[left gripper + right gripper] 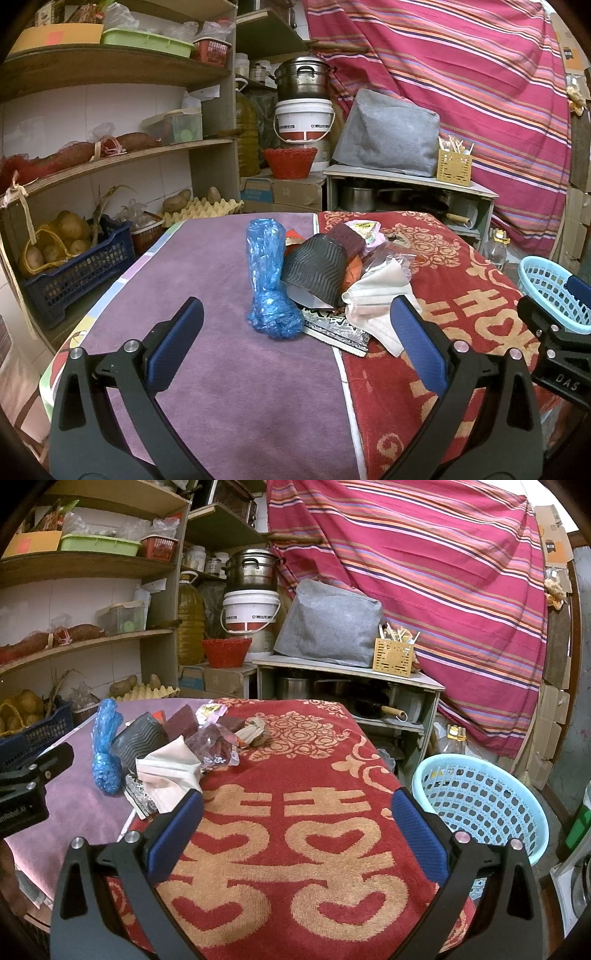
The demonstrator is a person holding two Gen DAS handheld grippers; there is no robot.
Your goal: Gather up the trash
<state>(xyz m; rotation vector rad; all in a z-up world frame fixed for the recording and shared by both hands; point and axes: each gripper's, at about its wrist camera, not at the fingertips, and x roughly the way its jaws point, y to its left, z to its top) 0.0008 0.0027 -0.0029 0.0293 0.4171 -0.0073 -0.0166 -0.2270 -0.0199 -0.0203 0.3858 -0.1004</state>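
- The left gripper (pixel 295 332) hangs with its jaws spread wide and empty, low over the purple cloth (pixel 221 369) of the tabletop, aimed at the trash pile just ahead.
- The right gripper (pixel 297 814) is likewise wide open and holds nothing, above the red towel (pixel 295 849).
- Nearest the left jaws lies the blue plastic bag (pixel 267 280), crumpled and long; it looks the easiest first pick: close across its bunched lower end.
- Beside it, touching, are a black ribbed cup (pixel 317 269) on its side and a face mask (pixel 376 295).
- The light blue basket (pixel 480 801) stands off the tabletop's right edge, so the right jaws probably suit the drop.
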